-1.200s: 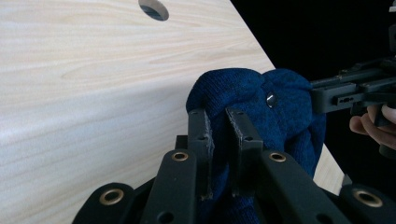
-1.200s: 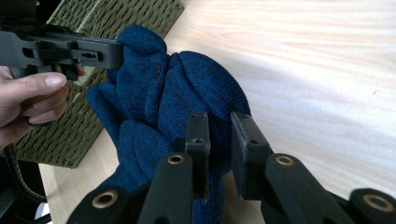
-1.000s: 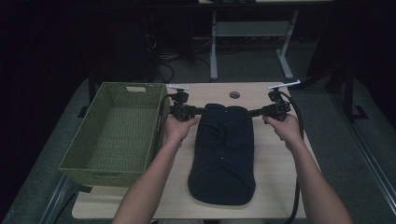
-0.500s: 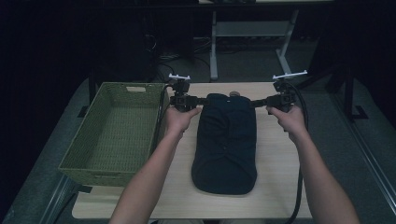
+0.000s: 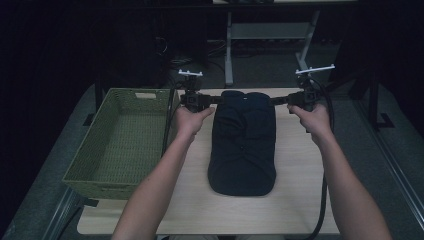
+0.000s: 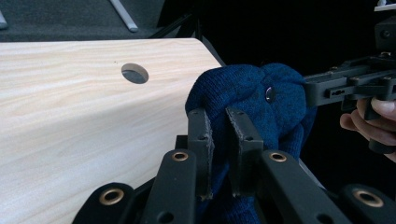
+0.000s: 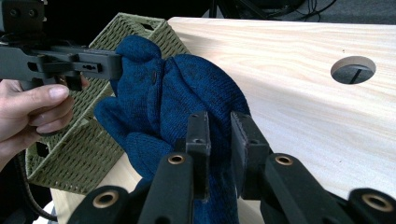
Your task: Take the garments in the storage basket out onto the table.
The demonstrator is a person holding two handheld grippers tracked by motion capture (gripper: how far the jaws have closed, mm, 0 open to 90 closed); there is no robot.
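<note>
High view, arms: both forearms come in from 6 o'clock and reach toward 12, spread apart, hands level at the far end of the dark blue knit garment (image 5: 243, 142).
Left gripper (image 5: 206, 99): at the garment's 10 o'clock corner, jaws pinching the knit.
Right gripper (image 5: 281, 101): at the 2 o'clock corner, jaws clamped on the fabric.
Garment: folded lengthwise on the table (image 5: 300, 200), far edge held by both grippers.
Green basket (image 5: 118, 145): at 9 o'clock, beside the left forearm.
</note>
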